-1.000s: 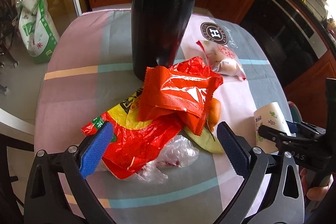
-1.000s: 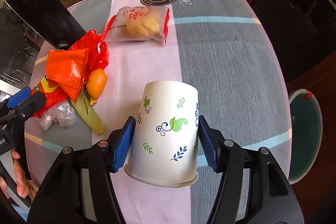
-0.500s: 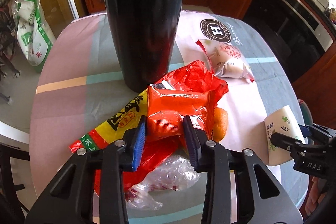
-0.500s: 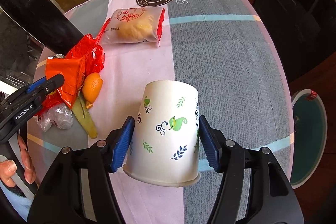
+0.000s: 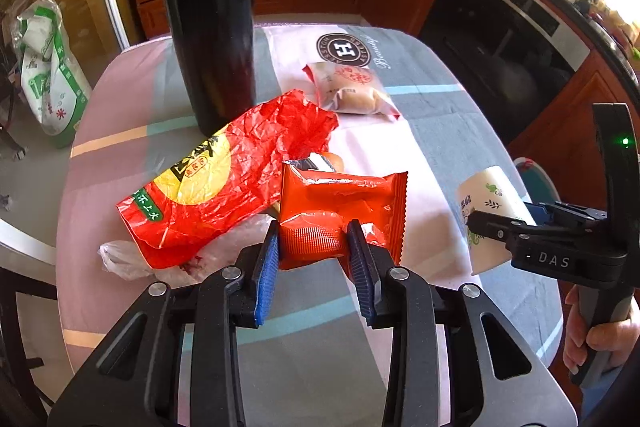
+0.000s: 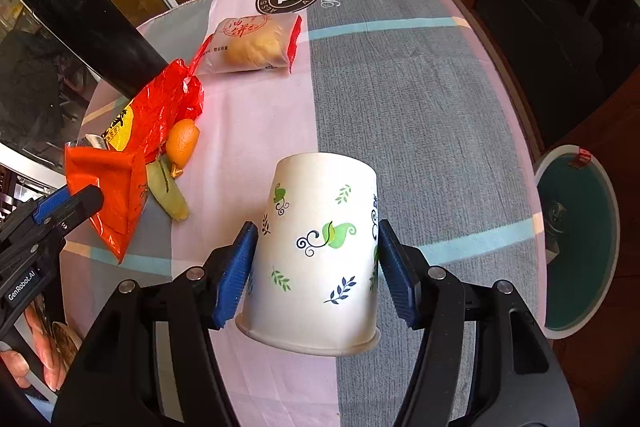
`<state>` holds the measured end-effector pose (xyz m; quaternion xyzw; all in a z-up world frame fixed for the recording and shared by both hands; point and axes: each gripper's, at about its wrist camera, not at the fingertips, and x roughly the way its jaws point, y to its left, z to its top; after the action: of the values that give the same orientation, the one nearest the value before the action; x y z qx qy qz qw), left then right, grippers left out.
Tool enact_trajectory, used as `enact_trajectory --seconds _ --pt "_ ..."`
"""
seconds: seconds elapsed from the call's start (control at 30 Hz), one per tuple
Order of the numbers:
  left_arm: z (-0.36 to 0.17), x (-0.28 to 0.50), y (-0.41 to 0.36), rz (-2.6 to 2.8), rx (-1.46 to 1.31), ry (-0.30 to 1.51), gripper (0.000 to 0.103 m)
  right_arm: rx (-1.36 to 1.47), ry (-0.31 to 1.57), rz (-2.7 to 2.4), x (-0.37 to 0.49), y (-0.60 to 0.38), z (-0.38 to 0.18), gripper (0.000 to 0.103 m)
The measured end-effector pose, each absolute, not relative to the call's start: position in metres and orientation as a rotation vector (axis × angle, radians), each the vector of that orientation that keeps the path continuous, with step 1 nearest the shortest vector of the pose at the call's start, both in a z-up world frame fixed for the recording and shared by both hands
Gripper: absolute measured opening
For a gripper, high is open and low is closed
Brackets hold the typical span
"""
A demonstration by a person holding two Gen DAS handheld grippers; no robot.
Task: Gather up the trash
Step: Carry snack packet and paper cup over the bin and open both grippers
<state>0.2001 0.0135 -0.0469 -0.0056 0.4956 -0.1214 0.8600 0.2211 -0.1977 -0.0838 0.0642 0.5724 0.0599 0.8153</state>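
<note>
Tablecloth [image 6: 400, 107] logo "H", script "Beauty"; gripper label "GenRobot.AI".

The left gripper [image 5: 313, 249], spread wide around the trash heap a second ago, now clamps its blue pads on the orange foil snack wrapper [image 5: 340, 211]. The wrapper no longer lies on the crumpled red-and-yellow plastic bag [image 5: 224, 183]; it hangs lifted clear, nearer the camera. The tall black cylindrical flask [image 5: 208, 15] now looks farther off.
</note>
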Motion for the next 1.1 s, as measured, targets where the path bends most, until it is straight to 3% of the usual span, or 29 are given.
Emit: enact_trajectory --seconds 1.1 --pt "-0.03 0.158 -0.216 -0.552 0.242 1.079 0.035 0.426 1.04 -0.062 0.139 -0.404 -0.057 0.058"
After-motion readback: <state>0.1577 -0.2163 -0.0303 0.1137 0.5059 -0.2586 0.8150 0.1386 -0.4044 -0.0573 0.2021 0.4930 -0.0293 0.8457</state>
